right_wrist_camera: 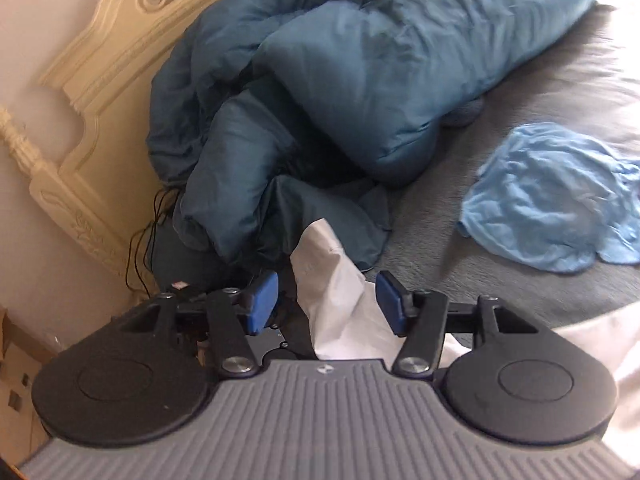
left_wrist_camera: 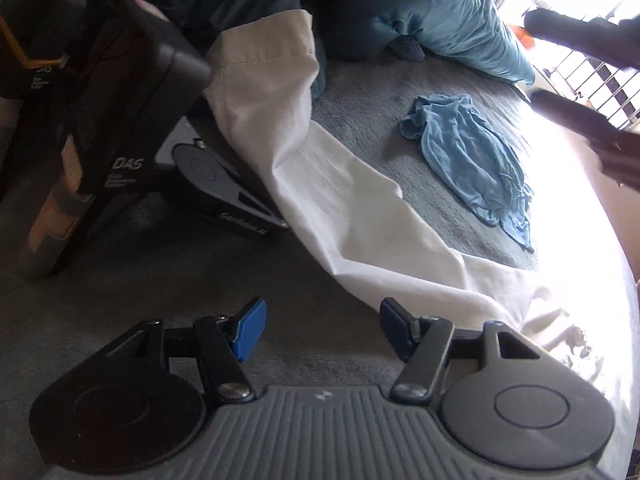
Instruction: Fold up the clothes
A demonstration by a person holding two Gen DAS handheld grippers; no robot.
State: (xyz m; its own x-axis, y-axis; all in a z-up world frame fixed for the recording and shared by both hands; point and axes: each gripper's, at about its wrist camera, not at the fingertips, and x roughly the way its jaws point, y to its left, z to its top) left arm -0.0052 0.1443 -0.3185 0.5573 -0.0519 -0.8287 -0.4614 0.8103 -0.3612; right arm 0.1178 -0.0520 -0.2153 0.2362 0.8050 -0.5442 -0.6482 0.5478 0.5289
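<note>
Both cameras ride low and close over the bed (left_wrist_camera: 360, 128). The left faces the window, the right the headboard (right_wrist_camera: 100, 60). Both catch the blue garment (left_wrist_camera: 472, 160) and white cloth (right_wrist_camera: 336, 304).

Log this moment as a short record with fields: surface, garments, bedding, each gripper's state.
surface: grey bed cover
white garment: white cloth spread long across the bed, one end raised at the right gripper
blue garment: light blue garment crumpled, lying apart from the white cloth
bedding: teal duvet bunched against the cream headboard
left gripper: open, nothing between the pads
right gripper: open, white cloth between the pads, pads not pressing on it
</note>
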